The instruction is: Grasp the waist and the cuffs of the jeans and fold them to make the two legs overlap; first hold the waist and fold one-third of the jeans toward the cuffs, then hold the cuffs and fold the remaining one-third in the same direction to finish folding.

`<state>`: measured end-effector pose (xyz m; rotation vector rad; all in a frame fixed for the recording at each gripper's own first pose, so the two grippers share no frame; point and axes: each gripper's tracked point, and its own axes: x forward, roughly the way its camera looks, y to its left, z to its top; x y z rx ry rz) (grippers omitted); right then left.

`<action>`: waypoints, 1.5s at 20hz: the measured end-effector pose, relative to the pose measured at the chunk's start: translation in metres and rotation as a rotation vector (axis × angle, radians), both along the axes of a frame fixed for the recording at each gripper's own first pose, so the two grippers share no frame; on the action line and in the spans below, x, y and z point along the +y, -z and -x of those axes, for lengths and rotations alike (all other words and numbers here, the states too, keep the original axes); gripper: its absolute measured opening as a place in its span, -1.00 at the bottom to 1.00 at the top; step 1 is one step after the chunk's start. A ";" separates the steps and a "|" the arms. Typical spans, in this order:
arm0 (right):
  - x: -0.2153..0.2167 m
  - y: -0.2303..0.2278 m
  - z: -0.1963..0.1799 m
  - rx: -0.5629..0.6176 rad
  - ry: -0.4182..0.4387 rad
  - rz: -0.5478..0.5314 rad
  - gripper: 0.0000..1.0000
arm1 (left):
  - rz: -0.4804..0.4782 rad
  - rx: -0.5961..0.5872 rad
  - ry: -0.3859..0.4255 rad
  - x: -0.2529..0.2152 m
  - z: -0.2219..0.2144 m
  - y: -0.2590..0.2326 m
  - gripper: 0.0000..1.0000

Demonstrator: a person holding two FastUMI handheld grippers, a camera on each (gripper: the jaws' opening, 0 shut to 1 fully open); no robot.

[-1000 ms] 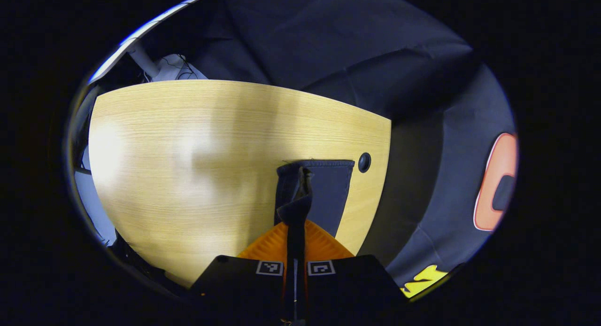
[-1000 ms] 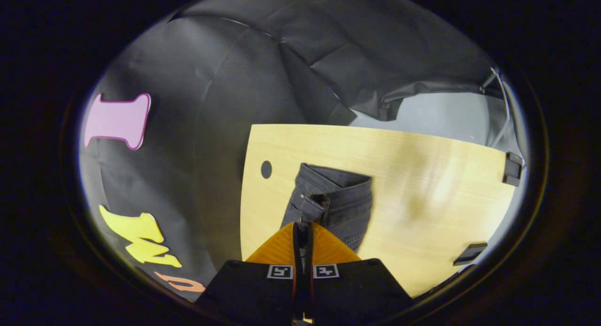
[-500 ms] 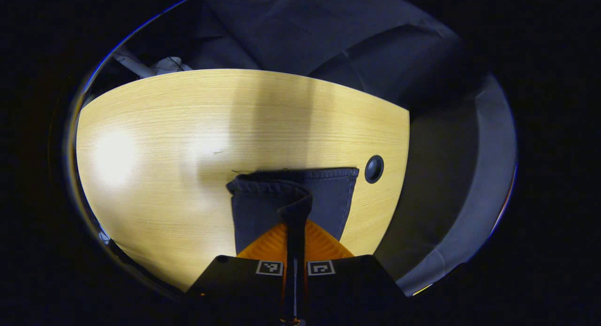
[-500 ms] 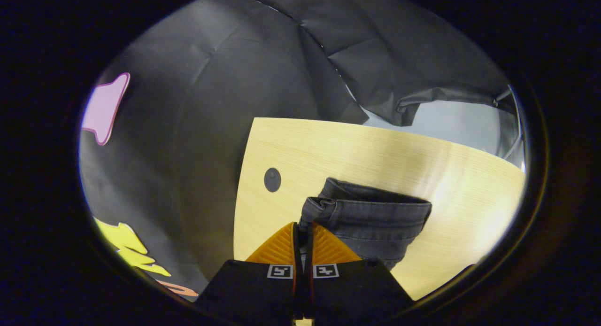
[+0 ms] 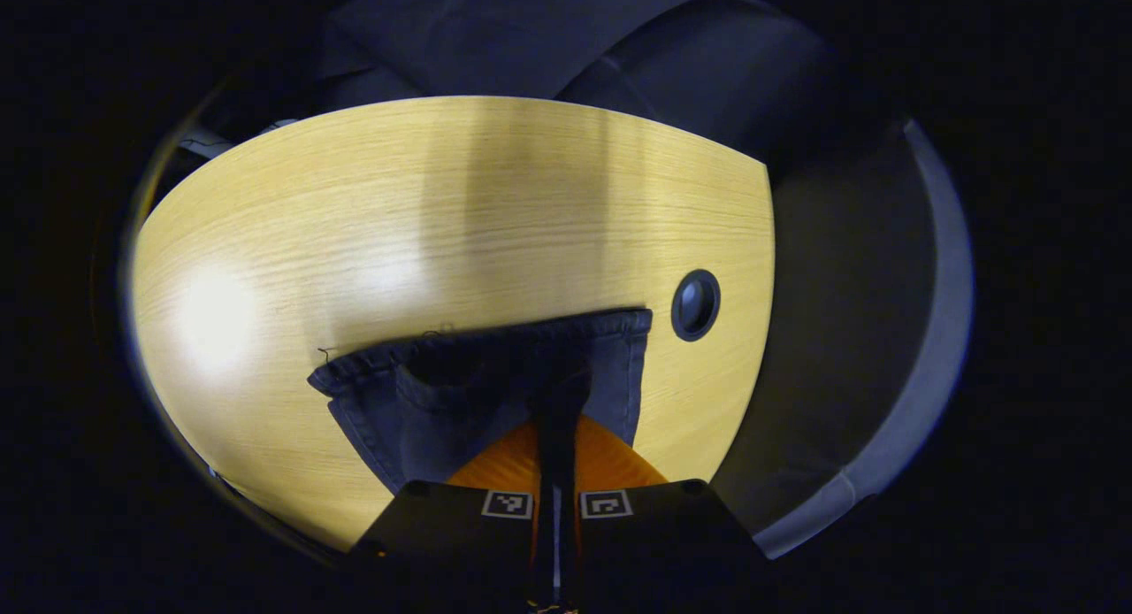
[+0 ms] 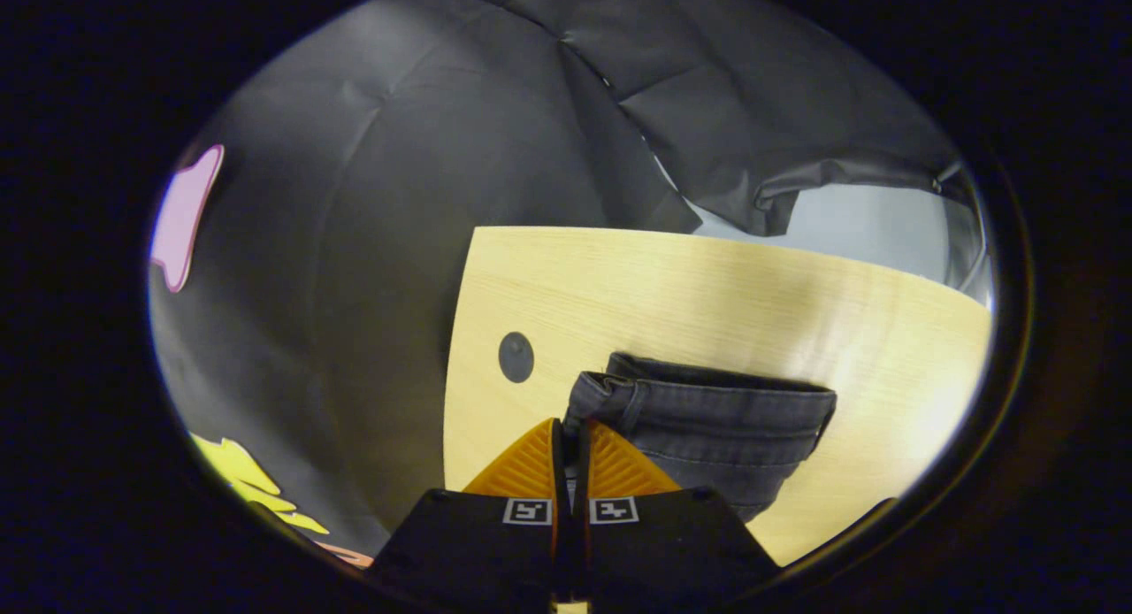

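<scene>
Jeans [image 5: 495, 388] lie on table [image 5: 398, 207], at 12 o'clock of both grippers. Left gripper [image 5: 557, 437] pinched tight on denim near the cuffs; right gripper [image 6: 570, 455] pinched on the waist [image 6: 619, 397]. Judged heavy, limp, non-slippery: grip thick hems, corners.

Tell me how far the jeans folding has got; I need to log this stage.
Done: nothing can be confirmed. In hand: both grippers pinch the jeans, the cuff end spread low over the table. Left: laying the legs overlapped, then the waist third and cuff third folds.
</scene>
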<state>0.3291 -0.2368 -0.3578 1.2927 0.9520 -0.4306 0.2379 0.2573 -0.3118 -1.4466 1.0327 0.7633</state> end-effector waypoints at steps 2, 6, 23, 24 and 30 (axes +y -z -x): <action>0.001 0.006 -0.002 0.004 -0.006 0.023 -0.96 | 0.030 -0.012 0.010 -0.001 -0.004 -0.008 -0.83; 0.002 0.005 -0.007 -0.033 0.020 0.045 -0.74 | 0.038 -0.081 0.048 -0.003 -0.025 -0.039 -0.13; 0.037 -0.170 0.112 -0.474 -0.476 0.760 0.88 | -0.895 -0.448 0.601 -0.034 0.031 -0.292 0.97; 0.052 -0.187 0.127 -0.550 -0.529 0.804 0.88 | -1.014 -0.504 0.647 -0.052 0.037 -0.309 0.97; 0.117 -0.219 0.222 -0.714 -0.653 0.998 0.96 | -1.288 -0.790 0.789 -0.110 0.080 -0.365 0.97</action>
